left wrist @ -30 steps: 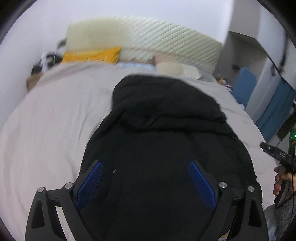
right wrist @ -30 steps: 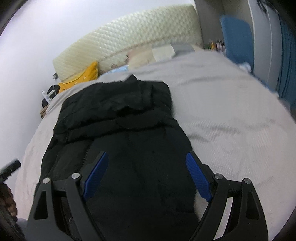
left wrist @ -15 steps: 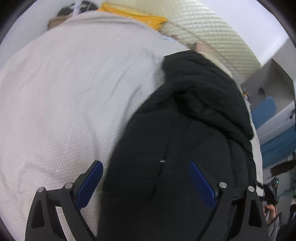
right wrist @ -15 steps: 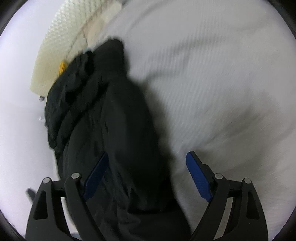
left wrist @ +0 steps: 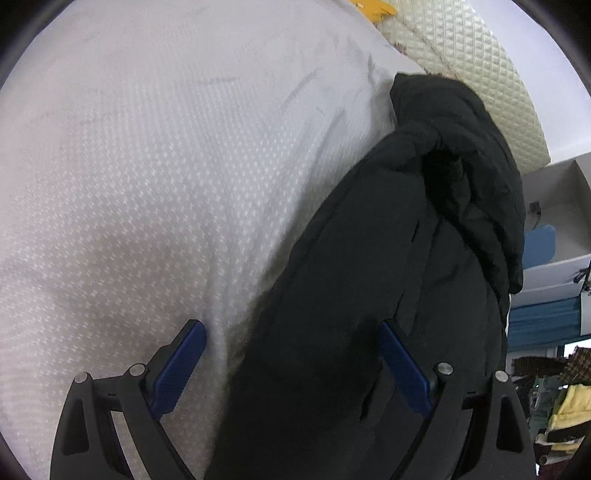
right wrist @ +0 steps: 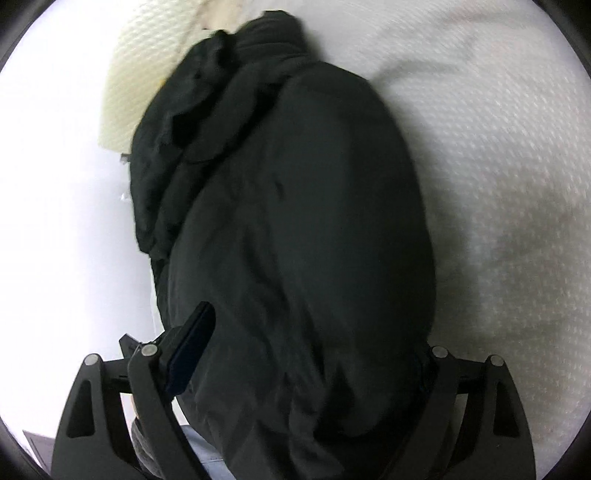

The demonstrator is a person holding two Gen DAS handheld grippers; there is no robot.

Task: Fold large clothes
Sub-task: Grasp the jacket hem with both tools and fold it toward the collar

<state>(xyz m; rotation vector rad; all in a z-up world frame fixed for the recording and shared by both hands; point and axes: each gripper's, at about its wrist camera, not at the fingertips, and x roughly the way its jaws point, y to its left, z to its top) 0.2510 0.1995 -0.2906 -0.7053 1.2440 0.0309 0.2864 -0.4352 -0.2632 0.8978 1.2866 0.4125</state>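
The black jacket (left wrist: pixel 388 295) lies on the bed (left wrist: pixel 166 184), its hood toward the quilted headboard (left wrist: pixel 476 70). Only the left view shows shelves beyond the jacket. The left tongs (left wrist: pixel 291 354) gape wide over its edge; the right tongs (right wrist: pixel 310 354) stand wide astride its bulk. Bare bedding flanks the jacket.

We see a plain black jacket (left wrist: pixel 388 295) without any pattern, lying on a pale grey-white bedspread (left wrist: pixel 166 184) woven with small white dots. At one o'clock in the left wrist view sits a cream headboard (left wrist: pixel 480 66) quilted in diamonds, with a yellow cushion (left wrist: pixel 373 9) at twelve. Our gripper pads (left wrist: pixel 181 363) are blue on black frames. At three o'clock hangs something teal-blue (left wrist: pixel 543 317).
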